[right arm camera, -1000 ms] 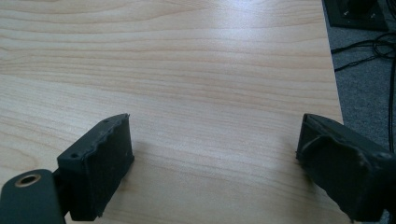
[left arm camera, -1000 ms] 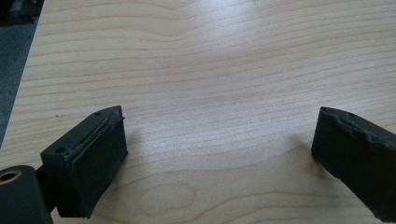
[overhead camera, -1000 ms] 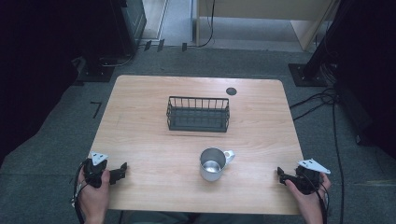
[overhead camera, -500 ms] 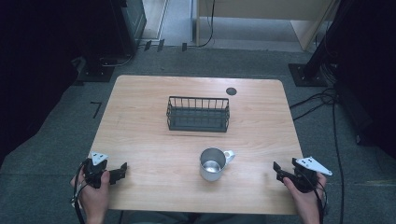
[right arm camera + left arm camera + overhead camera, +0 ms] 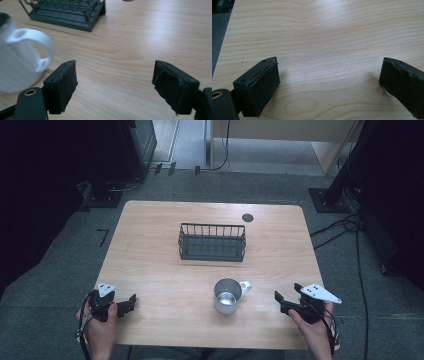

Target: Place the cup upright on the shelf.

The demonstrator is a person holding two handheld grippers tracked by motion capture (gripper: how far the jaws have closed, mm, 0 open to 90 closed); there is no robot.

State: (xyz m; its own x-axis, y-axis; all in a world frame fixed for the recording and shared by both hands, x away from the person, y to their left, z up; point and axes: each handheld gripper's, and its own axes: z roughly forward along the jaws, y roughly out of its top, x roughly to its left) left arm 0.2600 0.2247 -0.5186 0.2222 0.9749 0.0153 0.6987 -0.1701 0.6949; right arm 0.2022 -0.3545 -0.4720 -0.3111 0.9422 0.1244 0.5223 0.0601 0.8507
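The desk [image 5: 165, 270] carries a wire basket [image 5: 212, 242] at its centre and, nearer the person, a metal mug [image 5: 227, 296], upright with its handle turned right. The right claw [image 5: 281, 301] has been brought inward toward the mug since a second ago, jaws spread wide, suggesting an approach. The left claw [image 5: 129, 303] is kept at the near left corner, likewise spread, holding nothing.

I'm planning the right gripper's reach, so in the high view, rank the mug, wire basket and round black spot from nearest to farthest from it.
From the right gripper:
1. Mug, just to its left.
2. Wire basket, farther back, mid-table.
3. Round black spot, behind the basket near the far edge.
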